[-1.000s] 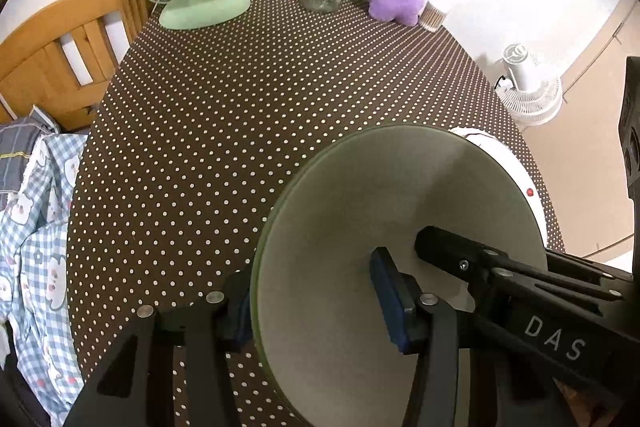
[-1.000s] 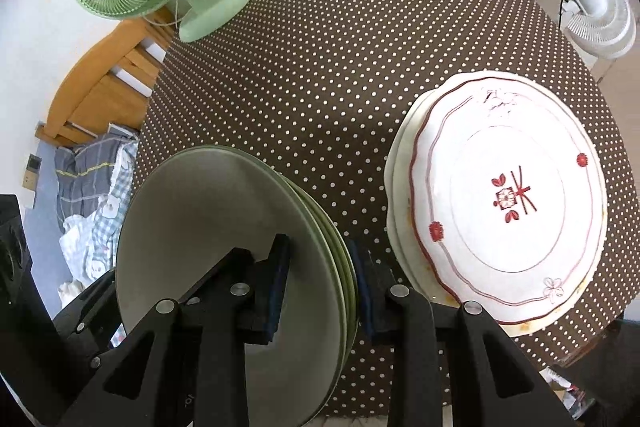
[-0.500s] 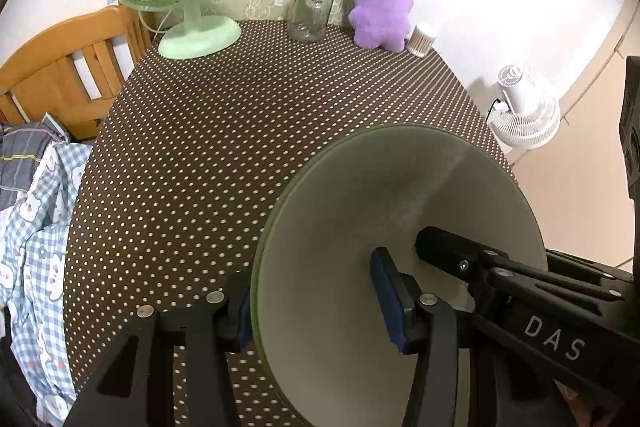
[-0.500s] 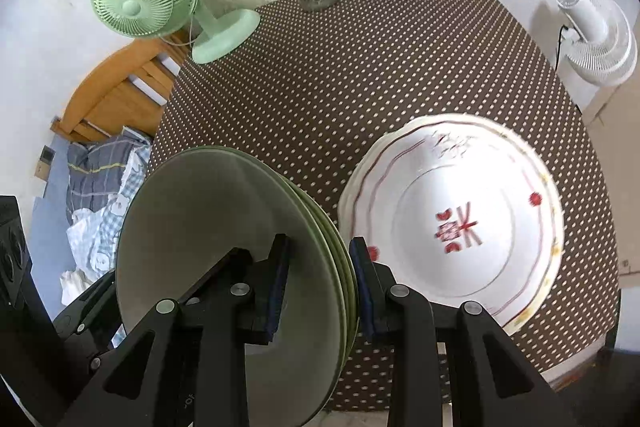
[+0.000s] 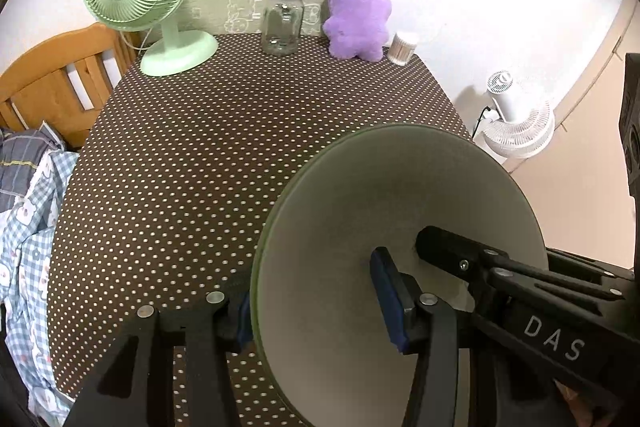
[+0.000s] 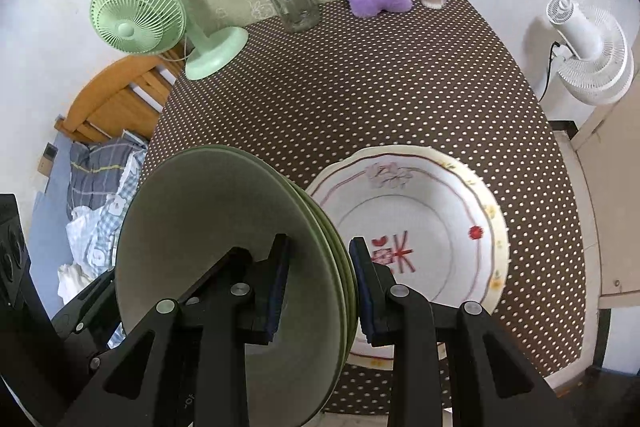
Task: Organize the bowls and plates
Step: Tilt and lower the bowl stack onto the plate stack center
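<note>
Above the dotted table [image 6: 400, 87], both grippers clamp one stack of green plates [image 6: 240, 247]: the left gripper [image 5: 316, 303] and right gripper [image 6: 318, 287] each grip the rim. The stack hides part of the white plates [image 6: 420, 227] resting below. Since earlier, the stack has risen and the table's far edge has come into view.

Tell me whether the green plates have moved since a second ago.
Yes. In the right wrist view the green plates, still clamped, have drawn back from the jar toward the table's near edge.
</note>
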A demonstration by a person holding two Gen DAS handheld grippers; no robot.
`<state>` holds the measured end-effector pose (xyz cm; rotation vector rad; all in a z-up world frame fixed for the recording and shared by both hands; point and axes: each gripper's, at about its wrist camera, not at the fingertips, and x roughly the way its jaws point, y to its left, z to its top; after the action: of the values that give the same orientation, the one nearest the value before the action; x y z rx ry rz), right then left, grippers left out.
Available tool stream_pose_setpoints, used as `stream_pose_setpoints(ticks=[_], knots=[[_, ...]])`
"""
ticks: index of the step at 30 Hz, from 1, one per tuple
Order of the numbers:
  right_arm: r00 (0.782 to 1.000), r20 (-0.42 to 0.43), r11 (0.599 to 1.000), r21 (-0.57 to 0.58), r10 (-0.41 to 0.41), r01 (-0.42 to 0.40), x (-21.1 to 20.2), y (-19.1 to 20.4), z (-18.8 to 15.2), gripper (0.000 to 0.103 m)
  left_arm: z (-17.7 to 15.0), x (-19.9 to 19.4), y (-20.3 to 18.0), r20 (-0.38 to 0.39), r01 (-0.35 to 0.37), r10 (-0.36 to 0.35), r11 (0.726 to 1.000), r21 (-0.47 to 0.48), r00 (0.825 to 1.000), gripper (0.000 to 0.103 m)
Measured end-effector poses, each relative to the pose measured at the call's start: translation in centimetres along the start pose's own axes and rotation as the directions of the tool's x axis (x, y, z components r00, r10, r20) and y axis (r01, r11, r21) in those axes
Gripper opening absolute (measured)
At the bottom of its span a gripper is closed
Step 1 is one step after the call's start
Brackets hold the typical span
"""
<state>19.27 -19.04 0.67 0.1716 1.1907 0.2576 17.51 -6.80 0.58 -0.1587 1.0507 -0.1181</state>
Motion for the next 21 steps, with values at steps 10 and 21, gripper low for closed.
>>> stream_pose_setpoints(ticks=[10, 21], knots=[[1.000, -0.021, 1.000, 0.016, -0.006, 0.007, 0.0, -3.8, 0.6, 0.034, -0.2, 2.2, -3.5, -0.027, 0.006, -0.006, 1.000, 0.002, 1.000, 0.050], [0.998, -0.066, 0.999, 0.031, -0.012, 0.014, 1.5, -7.5, 1.8, 0.034, 0.6, 5.5, -6.2, -0.072, 0.005, -0.007, 1.000, -0.022, 0.997, 0.050]])
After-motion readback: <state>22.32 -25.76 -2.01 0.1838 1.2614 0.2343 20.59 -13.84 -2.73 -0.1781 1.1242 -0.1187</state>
